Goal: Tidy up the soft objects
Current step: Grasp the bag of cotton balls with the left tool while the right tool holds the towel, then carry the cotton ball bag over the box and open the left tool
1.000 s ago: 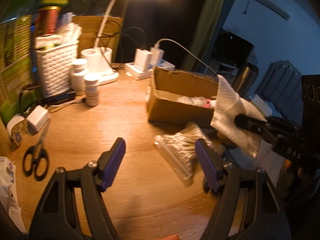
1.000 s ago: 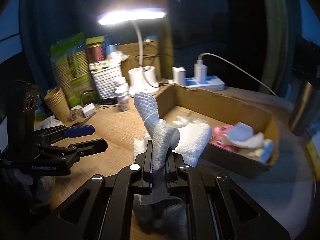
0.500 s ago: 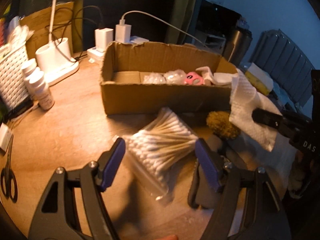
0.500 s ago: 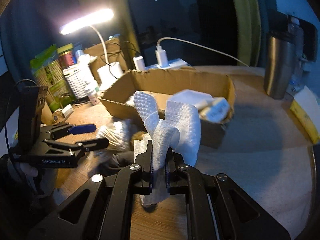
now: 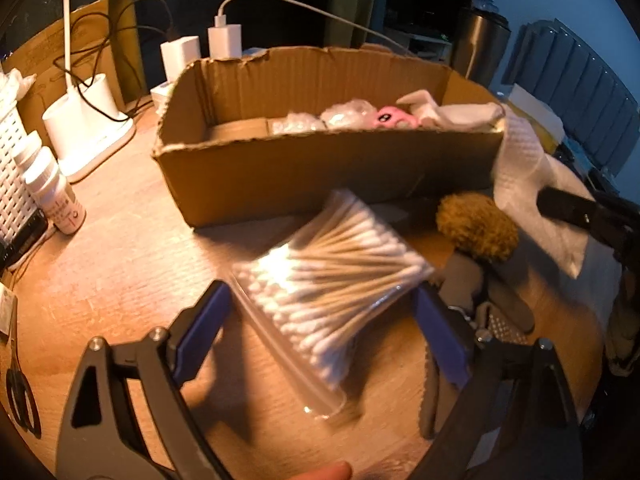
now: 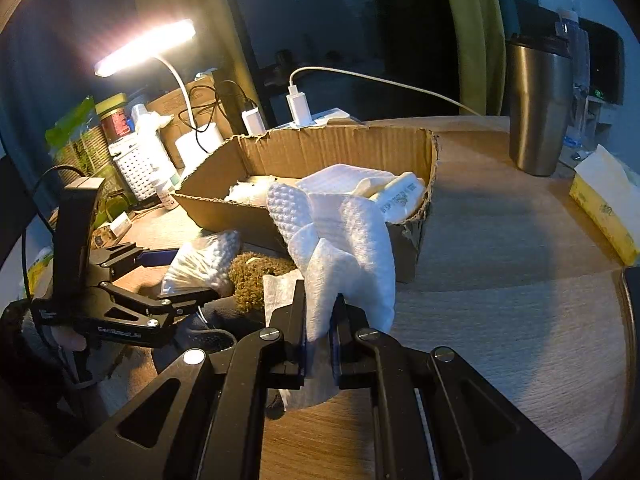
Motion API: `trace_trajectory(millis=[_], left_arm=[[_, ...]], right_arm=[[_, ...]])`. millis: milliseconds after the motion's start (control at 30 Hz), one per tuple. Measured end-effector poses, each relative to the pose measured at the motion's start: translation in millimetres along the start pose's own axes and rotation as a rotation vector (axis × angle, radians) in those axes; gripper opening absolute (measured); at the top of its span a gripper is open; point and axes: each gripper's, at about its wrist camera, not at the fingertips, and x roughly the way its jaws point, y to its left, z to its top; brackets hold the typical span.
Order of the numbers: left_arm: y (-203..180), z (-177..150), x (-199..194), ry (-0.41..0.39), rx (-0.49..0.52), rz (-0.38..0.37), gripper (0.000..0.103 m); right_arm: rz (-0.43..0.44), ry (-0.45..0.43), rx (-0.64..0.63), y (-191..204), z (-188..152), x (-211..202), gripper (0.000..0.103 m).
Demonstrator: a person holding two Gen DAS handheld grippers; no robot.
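My right gripper is shut on a white textured cloth and holds it up just in front of the cardboard box; the cloth also shows in the left wrist view. My left gripper is open, its blue pads on either side of a clear bag of cotton swabs lying on the wooden table. The box holds several soft items, among them a pink one. A brown fuzzy ball lies beside the box.
A desk lamp base, small white bottles, a white basket and chargers stand at the back left. Scissors lie at the left edge. A steel tumbler and a yellow tissue pack are at the right.
My left gripper has swung right and closed in on the cotton swab bag, which now lies between its open fingers. My right gripper has carried the cloth toward the box's right end.
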Motion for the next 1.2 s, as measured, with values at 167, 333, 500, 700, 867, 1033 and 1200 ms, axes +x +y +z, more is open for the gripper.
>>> trace_trajectory(millis=[167,333,500,700,867,1033,1200], left_arm=[[1.0,1.0,2.2,-0.004,-0.002,-0.004,0.088],[-1.8,-3.2,-4.2,-0.017,0.023,0.002,0.057],[-0.8,-3.9,-10.1,-0.030,0.013,-0.023,0.038],[-0.1,-11.0,-30.4,-0.075,-0.001,-0.044,0.030],[-1.5,-12.0,-51.4,-0.118,-0.015,-0.060,0.027],[-0.9,-10.8,-79.3,-0.173,-0.022,-0.067,0.018],[-1.0,-7.7,-96.2,-0.217,-0.014,-0.055,0.017]], right_arm=[[-0.002,-0.001,-0.002,1.4,0.1,-1.1,0.010],[-0.007,-0.009,-0.015,8.4,0.5,-6.6,0.010],[-0.015,-0.027,-0.034,17.5,1.8,-17.1,0.010],[-0.026,-0.044,-0.057,27.6,2.0,-29.4,0.010],[-0.032,-0.061,-0.077,37.5,4.1,-39.7,0.010],[-0.034,-0.083,-0.097,46.7,7.2,-48.4,0.010],[-0.032,-0.102,-0.114,52.7,10.6,-55.7,0.010]])
